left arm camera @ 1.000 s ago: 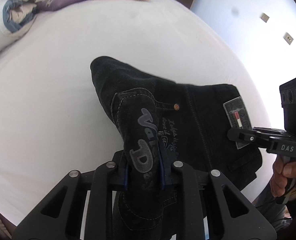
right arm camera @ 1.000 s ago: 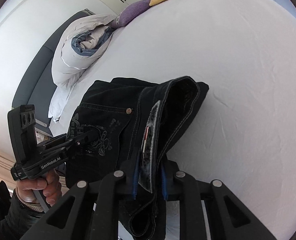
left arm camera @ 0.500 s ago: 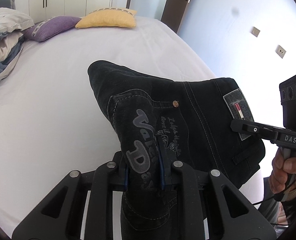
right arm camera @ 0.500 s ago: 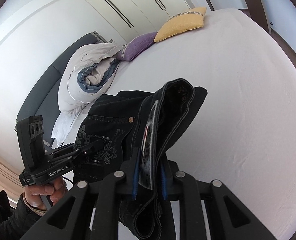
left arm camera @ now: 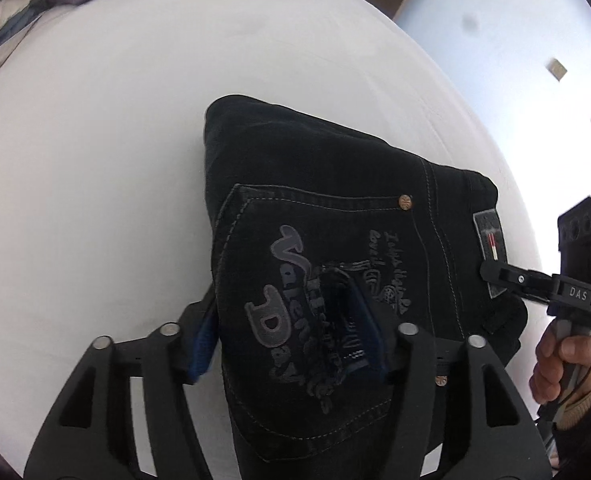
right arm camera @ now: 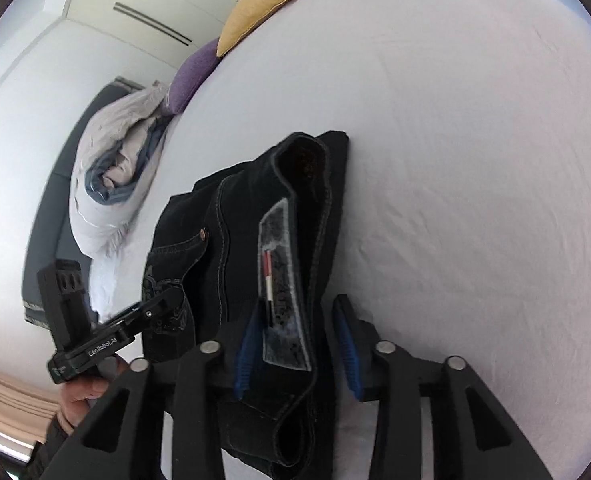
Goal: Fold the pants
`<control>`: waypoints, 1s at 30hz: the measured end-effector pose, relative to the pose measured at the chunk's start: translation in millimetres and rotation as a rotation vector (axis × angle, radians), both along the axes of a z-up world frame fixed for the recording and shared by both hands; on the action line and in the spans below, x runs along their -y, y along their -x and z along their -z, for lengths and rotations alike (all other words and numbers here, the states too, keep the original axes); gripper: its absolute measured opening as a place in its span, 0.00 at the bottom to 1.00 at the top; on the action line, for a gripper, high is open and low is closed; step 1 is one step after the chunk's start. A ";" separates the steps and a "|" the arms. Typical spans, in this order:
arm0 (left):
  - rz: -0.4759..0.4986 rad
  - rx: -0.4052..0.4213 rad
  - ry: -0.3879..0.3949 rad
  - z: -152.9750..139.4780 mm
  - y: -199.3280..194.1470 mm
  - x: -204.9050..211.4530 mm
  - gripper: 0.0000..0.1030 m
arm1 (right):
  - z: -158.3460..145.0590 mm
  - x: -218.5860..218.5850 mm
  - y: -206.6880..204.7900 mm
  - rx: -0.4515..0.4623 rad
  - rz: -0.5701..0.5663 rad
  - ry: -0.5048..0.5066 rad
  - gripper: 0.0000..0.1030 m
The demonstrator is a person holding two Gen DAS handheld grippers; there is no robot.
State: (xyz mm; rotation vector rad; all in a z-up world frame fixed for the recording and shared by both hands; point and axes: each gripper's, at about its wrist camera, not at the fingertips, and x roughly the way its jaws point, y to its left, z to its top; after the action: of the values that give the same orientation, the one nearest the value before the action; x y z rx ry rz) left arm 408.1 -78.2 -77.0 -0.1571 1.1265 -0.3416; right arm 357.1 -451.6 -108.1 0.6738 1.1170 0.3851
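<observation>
The black jeans [left arm camera: 335,216] lie folded in a thick stack on the white bed, back pocket with grey lettering facing up. In the right wrist view they [right arm camera: 251,216] show edge on, waistband patch toward the camera. My left gripper [left arm camera: 291,320] is open, its blue pads spread either side of the pocket end of the stack. My right gripper [right arm camera: 295,340] is open, its blue pads apart on both sides of the waistband edge. Each gripper also shows in the other's view: the right one [left arm camera: 495,274] at the patch, the left one [right arm camera: 163,304] at the pocket.
The white bed sheet [left arm camera: 115,140] spreads wide around the jeans. A purple cushion [right arm camera: 193,76] and a yellow cushion [right arm camera: 259,4] lie at the head end, beside a bundled grey duvet [right arm camera: 111,184]. The bed's edge and a white wall [left arm camera: 515,40] are at the right.
Both grippers were shut on the raised jeans. The jeans have come down onto the bed, and both grippers have opened and let go of the cloth.
</observation>
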 end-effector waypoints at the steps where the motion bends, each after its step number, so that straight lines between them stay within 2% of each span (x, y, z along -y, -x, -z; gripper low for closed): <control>1: -0.025 -0.007 0.003 1.0 1.4 -4.0 0.77 | 1.5 7.1 4.5 0.004 0.017 -0.035 0.46; 2: -0.045 -0.013 -0.008 1.3 2.9 -7.5 0.82 | -0.5 12.0 9.1 0.008 0.028 -0.036 0.48; 4: -0.066 0.011 -0.035 -5.4 13.2 -20.4 0.83 | -10.1 20.6 19.3 0.026 0.067 0.004 0.64; 5: -0.082 0.040 -0.055 -13.6 21.9 -22.6 0.83 | -16.8 24.2 25.9 0.035 0.094 0.023 0.69; 7: -0.126 0.135 -0.112 -37.0 47.9 -22.4 0.85 | -36.1 30.3 46.1 0.066 0.158 0.097 0.85; 8: -0.144 0.186 -0.139 -50.5 60.1 -19.7 0.90 | -46.7 29.9 54.6 0.092 0.174 0.135 0.87; 11: -0.180 0.381 -0.253 -98.9 103.3 -9.2 0.96 | -87.5 18.8 87.5 0.208 0.190 0.274 0.88; 12: -0.202 0.466 -0.307 -122.8 128.8 1.9 0.96 | -102.5 11.6 99.9 0.255 0.191 0.330 0.88; 14: -0.262 0.644 -0.391 -161.3 175.5 12.2 1.00 | -137.4 -7.6 126.8 0.380 0.190 0.435 0.90; 16: -0.298 0.771 -0.430 -192.4 215.8 12.9 1.00 | -172.7 -22.6 159.1 0.523 0.218 0.503 1.00; 17: -0.318 0.830 -0.443 -209.5 238.4 18.1 1.00 | -189.6 -27.0 177.1 0.594 0.244 0.524 1.00; 18: -0.335 0.845 -0.431 -228.8 253.8 21.9 1.00 | -205.5 -31.8 191.4 0.649 0.263 0.545 1.00; 19: -0.342 0.838 -0.404 -245.5 270.1 5.1 1.00 | -221.2 -37.0 204.6 0.693 0.277 0.566 1.00; 21: -0.345 0.808 -0.325 -269.4 292.5 -0.7 1.00 | -250.0 -43.0 228.1 0.752 0.306 0.588 1.00; 23: -0.329 0.786 -0.285 -287.1 309.8 -2.1 1.00 | -274.6 -45.9 244.6 0.801 0.317 0.579 1.00; 24: -0.295 0.782 -0.288 -296.4 320.5 -1.5 1.00 | -284.7 -46.3 254.4 0.821 0.320 0.583 1.00; 28: -0.229 0.754 -0.390 -316.0 352.1 5.6 1.00 | -311.3 -51.1 289.3 0.858 0.333 0.620 1.00; 30: -0.237 0.684 -0.423 -314.3 357.6 9.6 1.00 | -316.2 -56.1 299.1 0.820 0.281 0.602 1.00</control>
State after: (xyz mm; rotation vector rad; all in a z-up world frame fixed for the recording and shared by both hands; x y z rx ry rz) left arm 50.5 -87.7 237.3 0.1921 0.4736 0.0661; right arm 58.0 -395.5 208.2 0.0912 0.3039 0.0463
